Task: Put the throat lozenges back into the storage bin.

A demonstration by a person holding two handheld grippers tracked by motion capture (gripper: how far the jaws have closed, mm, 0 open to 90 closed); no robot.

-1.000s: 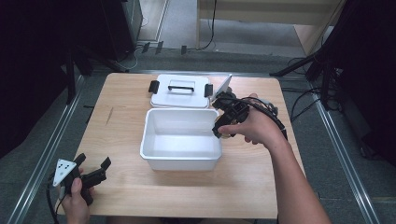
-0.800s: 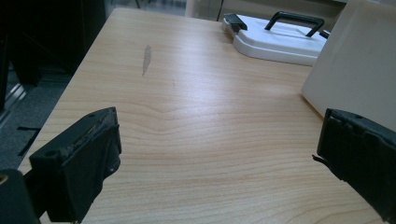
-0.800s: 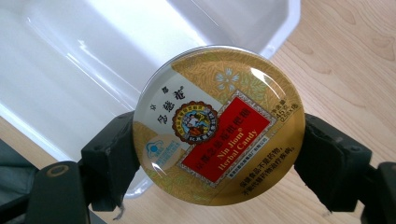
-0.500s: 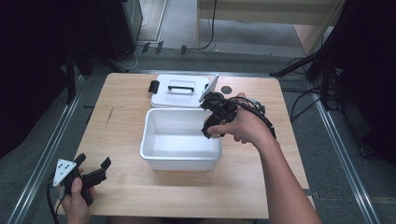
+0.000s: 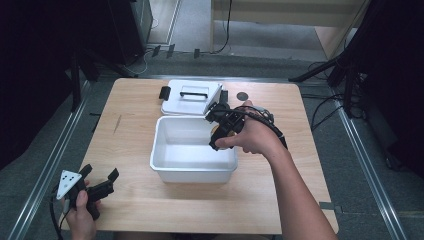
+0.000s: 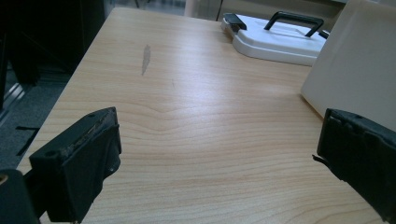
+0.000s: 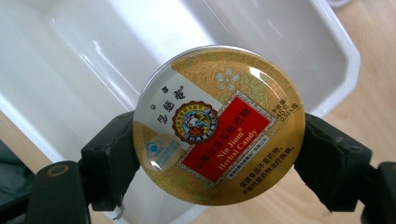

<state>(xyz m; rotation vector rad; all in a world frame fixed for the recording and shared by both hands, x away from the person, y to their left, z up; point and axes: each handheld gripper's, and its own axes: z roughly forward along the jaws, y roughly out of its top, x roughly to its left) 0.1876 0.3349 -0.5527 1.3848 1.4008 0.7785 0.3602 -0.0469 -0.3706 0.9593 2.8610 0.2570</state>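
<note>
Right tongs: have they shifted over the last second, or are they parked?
Yes. The right tongs, shut on the candy tin, moved left from beyond the white bin's right edge to above its right rim.

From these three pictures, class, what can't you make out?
- Candy tin in the right tongs: underside faces away; small print too fine, right gripper view.
- White bin: near floor hidden by tin there.
- Lid: right end hidden behind the bin, left gripper view.

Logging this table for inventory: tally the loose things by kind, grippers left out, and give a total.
White plastic bin: 1
White lid with black handle: 1
Round candy tin, held over the bin between the right gripper's fingers: 1
Total: 3
</note>
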